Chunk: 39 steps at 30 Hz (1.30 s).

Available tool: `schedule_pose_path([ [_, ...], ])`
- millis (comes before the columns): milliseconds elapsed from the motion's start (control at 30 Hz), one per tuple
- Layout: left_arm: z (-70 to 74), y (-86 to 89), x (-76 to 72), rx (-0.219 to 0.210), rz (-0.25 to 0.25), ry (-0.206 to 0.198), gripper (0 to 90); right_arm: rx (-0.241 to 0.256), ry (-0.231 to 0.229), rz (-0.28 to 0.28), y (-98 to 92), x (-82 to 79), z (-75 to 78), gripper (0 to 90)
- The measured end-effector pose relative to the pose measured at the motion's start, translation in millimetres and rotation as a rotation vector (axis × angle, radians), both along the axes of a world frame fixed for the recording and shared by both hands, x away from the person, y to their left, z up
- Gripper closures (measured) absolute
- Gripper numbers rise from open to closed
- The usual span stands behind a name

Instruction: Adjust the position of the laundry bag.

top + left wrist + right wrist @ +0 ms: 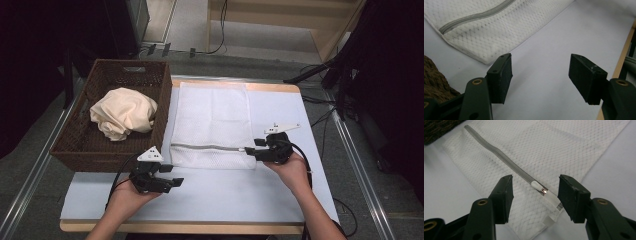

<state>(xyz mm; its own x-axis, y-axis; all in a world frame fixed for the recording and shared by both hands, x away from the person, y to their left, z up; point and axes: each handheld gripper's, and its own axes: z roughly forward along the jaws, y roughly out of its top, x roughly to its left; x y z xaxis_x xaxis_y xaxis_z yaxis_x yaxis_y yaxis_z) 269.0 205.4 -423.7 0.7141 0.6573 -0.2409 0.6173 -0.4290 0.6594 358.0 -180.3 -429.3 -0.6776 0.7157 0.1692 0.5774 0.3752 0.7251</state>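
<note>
A white mesh laundry bag (pixel 212 120) lies flat on the table, its grey zipper (pixel 205 147) running across near the front edge. The white zipper pull (pixel 541 190) sits at the zipper's right end, between the jaws of my right gripper (pixel 535 195), which is open and straddles it without pinching. That right gripper (pixel 251 148) rests at the bag's right front corner. My left gripper (pixel 174 176) is open over bare table, just in front of the bag's left corner (pixel 486 58). A cream cloth (pixel 124 112) lies bunched in the brown wicker basket (pixel 80 145).
The basket stands at the table's left, partly overhanging its edge. The table front edge (pixel 200 227) is wooden. Bare white tabletop (pixel 235 192) stretches in front of the bag between my two hands. Cables and dark stands lie on the floor beyond.
</note>
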Motion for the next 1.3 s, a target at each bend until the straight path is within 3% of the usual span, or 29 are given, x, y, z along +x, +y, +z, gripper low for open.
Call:
schedule_pose_path([
  [100,-0.5,-0.4,0.1,0.002,-0.007,0.001,36.3,0.038,0.022,0.010,-1.0,0.6,0.2,50.2],
  [233,-0.3,-1.8,0.4,0.004,-0.009,0.001,36.3,0.062,0.065,0.028,-2.1,3.8,-0.1,47.6],
  [800,-0.9,-0.8,1.4,0.002,-0.010,0.004,35.7,0.064,0.032,0.005,-0.4,3.6,2.3,36.3],
  [900,-1.2,-2.3,1.8,-0.001,-0.009,0.000,35.6,0.065,0.023,-0.007,-0.5,3.9,2.2,30.7],
  [1300,-1.0,-4.1,3.7,-0.013,-0.009,0.006,35.4,0.065,0.044,-0.014,-2.5,4.0,1.8,30.5],
])
